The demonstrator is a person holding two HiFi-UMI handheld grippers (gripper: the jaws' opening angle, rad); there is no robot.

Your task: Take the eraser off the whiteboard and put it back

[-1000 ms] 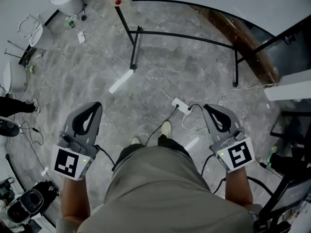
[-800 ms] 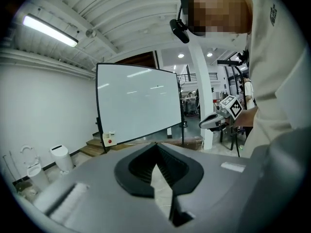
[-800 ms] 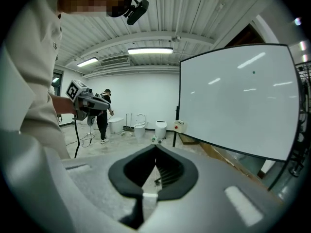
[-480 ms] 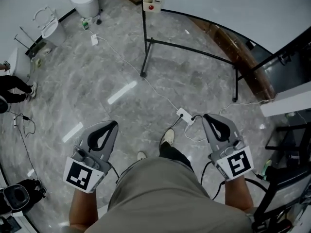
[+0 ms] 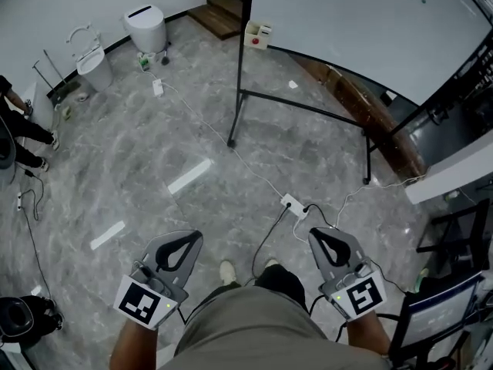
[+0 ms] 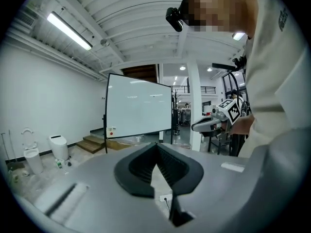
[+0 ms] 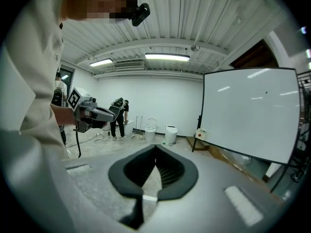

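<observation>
Two empty tools, left tool (image 5: 187, 239) and right tool (image 5: 319, 236), both closed tight, well short of the whiteboard (image 5: 362, 29); approach step, eraser (image 5: 258, 35) seemingly at its lower corner, next needs opened jaws.

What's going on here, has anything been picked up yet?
A person stands on a grey floor holding the left gripper and the right gripper. Both are shut and empty. The whiteboard stands ahead on its frame, out of contact with either gripper. A small white box with a red dot hangs at its lower corner. No eraser can be made out from here.
</observation>
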